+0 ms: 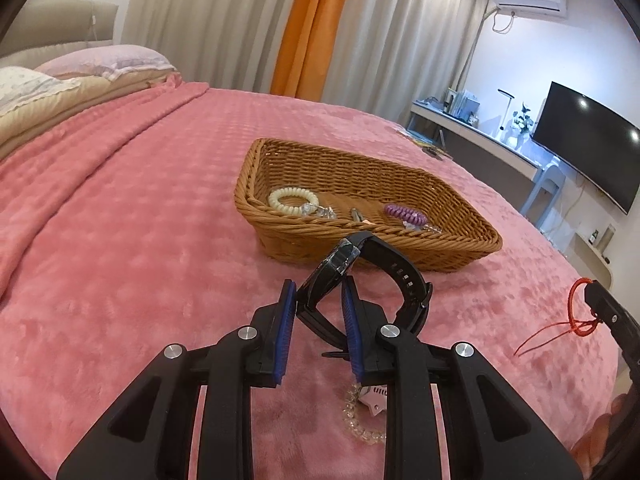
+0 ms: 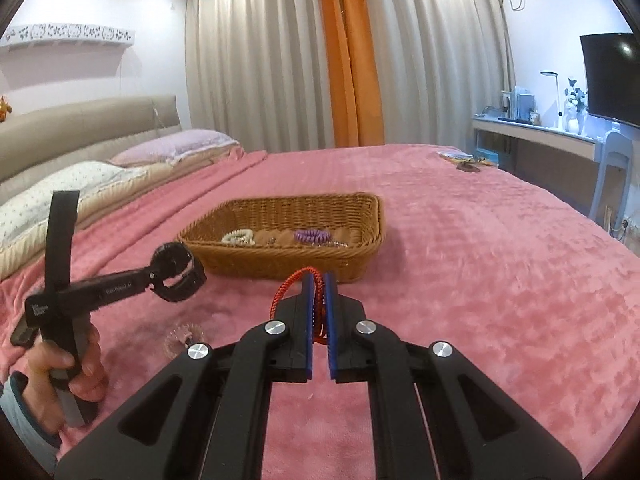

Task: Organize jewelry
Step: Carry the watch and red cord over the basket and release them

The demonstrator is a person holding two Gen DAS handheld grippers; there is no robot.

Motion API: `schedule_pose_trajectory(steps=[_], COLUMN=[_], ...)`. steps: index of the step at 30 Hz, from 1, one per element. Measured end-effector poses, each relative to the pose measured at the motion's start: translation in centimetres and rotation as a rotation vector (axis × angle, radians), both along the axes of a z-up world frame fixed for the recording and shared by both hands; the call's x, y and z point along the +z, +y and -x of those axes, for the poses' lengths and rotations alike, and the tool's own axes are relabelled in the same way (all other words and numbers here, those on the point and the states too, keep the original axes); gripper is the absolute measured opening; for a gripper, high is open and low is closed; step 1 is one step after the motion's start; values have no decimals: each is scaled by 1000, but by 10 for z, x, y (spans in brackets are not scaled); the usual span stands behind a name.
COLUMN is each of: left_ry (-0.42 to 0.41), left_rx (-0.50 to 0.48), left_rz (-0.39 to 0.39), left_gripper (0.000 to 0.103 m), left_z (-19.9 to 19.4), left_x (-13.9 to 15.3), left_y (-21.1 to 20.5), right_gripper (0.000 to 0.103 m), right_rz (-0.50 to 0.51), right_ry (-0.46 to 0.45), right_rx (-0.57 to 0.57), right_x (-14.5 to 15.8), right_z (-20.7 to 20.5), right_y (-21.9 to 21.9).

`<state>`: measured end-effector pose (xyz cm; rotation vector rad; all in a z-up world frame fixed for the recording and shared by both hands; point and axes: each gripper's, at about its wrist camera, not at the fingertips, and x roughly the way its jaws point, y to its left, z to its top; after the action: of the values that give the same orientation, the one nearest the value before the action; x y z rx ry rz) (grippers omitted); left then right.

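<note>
My left gripper point(image 1: 319, 292) is shut on a black wristwatch point(image 1: 384, 276), held above the pink bedspread just in front of the wicker basket point(image 1: 400, 242); the watch also shows in the right wrist view point(image 2: 176, 278). My right gripper point(image 2: 319, 284) is shut on a red cord bracelet point(image 2: 294, 284), also seen at the right in the left wrist view point(image 1: 576, 312). The basket point(image 2: 280, 264) holds a cream coil bracelet point(image 1: 292, 201), a purple coil bracelet point(image 1: 404, 213) and small metal pieces point(image 1: 358, 215). A clear bead bracelet point(image 1: 358, 424) lies on the bed under my left gripper.
The pink bedspread point(image 1: 140, 240) covers the bed, with pillows point(image 2: 80, 184) at the head. Small items point(image 2: 466, 162) lie at the far bed edge. A desk point(image 2: 540, 132), a chair point(image 2: 614, 168) and a TV point(image 1: 592, 140) stand at the right.
</note>
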<state>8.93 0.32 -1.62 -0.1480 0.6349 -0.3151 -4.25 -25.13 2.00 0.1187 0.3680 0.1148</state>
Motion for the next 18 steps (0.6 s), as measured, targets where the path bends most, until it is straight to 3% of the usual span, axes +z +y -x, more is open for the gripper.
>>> schedule_pose_trajectory(steps=[9,18], left_ry=[-53,-133], left_rx=[0,14], left_rz=[43,42], left_gripper=[22,22], left_z=[11,5], left_x=[23,85], left_y=[6,3], right_gripper=[4,4], right_rz=[-1,23], right_ry=[-24,-75], right_rx=[1,34], right_x=[19,87], right_z=[2,-23], right_y=[2,14])
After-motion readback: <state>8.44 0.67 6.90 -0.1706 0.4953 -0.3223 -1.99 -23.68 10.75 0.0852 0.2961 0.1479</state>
